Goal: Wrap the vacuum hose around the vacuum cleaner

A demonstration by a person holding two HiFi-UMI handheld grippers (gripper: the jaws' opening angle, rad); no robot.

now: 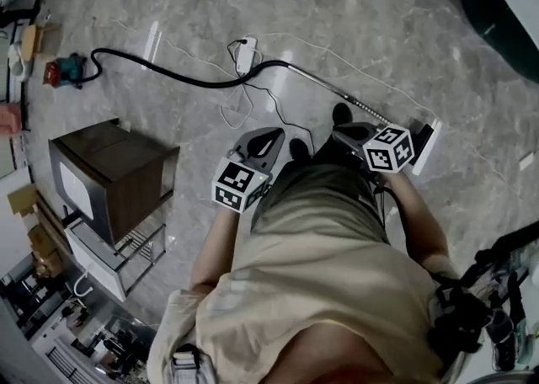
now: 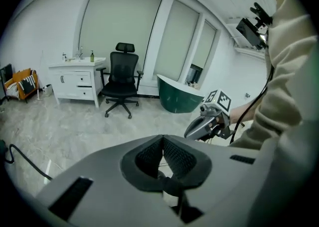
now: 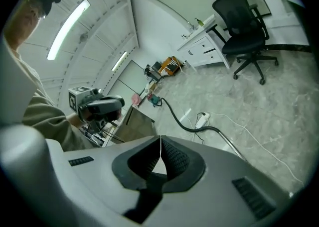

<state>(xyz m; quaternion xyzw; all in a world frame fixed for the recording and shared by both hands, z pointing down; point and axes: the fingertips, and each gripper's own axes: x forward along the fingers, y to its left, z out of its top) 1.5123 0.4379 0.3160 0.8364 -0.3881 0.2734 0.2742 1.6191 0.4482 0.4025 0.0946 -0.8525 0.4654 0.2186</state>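
In the head view the metal wand [image 1: 337, 92] passes behind the right claw [image 1: 344, 130], which partly covers its far end. The vacuum cleaner [image 1: 66, 69], near the left edge of the floor [image 1: 404, 29], is too small to make out. The person's torso [image 1: 320, 256] hides the floor beneath.

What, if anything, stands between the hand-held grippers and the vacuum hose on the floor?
Nothing visible does: the left hand-held gripper and right hand-held gripper, both shut, have a free path down to the vacuum hose. A power strip and thin cables lie at its middle.

Polished, marble-look floor [image 1: 421, 37] is gleaming glossily; hose [image 1: 160, 71] is showing matt black plastic, its tube [image 1: 328, 85] shiny metal; shirt [image 1: 320, 273] is appearing as soft cloth.
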